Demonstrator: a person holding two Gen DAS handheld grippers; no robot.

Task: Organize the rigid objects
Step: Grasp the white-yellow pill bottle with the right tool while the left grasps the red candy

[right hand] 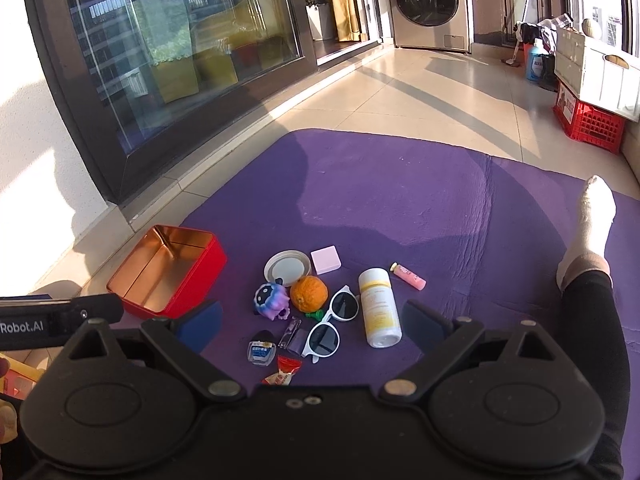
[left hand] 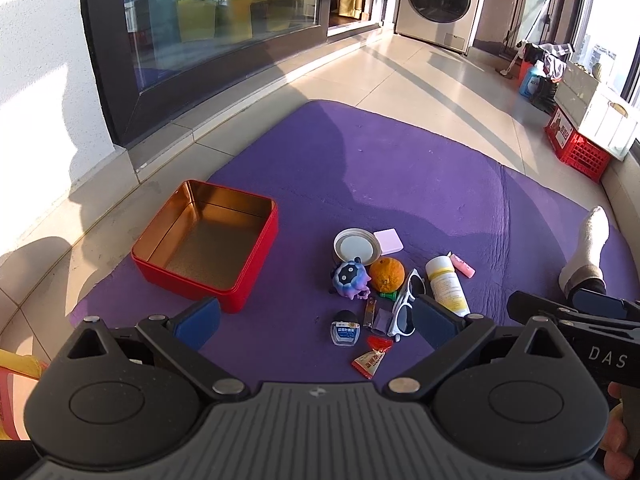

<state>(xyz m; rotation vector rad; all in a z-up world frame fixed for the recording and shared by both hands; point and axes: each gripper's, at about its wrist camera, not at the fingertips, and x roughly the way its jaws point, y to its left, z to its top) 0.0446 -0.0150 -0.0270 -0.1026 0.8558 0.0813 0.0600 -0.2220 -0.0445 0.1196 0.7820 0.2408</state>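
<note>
- purple mat (left hand: pixel 400 184) (right hand: pixel 400 200) on tiled floor (left hand: pixel 420 76), carries all the task items
- washing machine (left hand: pixel 440 0) (right hand: pixel 430 0) at far end; red crate (left hand: pixel 576 144) (right hand: pixel 588 120) with white box (left hand: pixel 600 112) on top at far right
- person's socked foot (left hand: pixel 588 248) (right hand: pixel 588 232) rests on mat's right side
- left gripper (left hand: pixel 316 320): jaws wide apart, nothing between them, hovers above mat near the item pile
- right gripper (right hand: pixel 312 322): jaws wide apart too, holds nothing, above the same pile
- red tin box (left hand: pixel 208 244) (right hand: pixel 168 272), open top, gold inside, no items in it, at mat's left edge, apart from pile
- white-and-yellow bottle (left hand: pixel 448 286) (right hand: pixel 378 308) lying on its side, right of pile
- white sunglasses (left hand: pixel 406 308) (right hand: pixel 330 324) lenses up, just beside bottle
- round lid (left hand: pixel 356 246) (right hand: pixel 287 269) flat, at back of pile
- pink square box (left hand: pixel 389 239) (right hand: pixel 326 260) touching or just beside lid
- orange (left hand: pixel 386 274) (right hand: pixel 309 293) in middle, in front of lid
- blue-purple toy figure (left hand: pixel 352 280) (right hand: pixel 273 300) left of orange, close to it
- pink tube (left hand: pixel 462 266) (right hand: pixel 408 277) lying beyond the bottle's cap
- small blue-labelled case (left hand: pixel 345 326) (right hand: pixel 262 348) at front of pile
- nail clipper (left hand: pixel 370 312) (right hand: pixel 291 330) between case and sunglasses
- red wrapped candy (left hand: pixel 372 358) (right hand: pixel 284 372) nearest the grippers
- small green piece (left hand: pixel 389 295) (right hand: pixel 314 315) under orange's front edge, can't tell what it is
</note>
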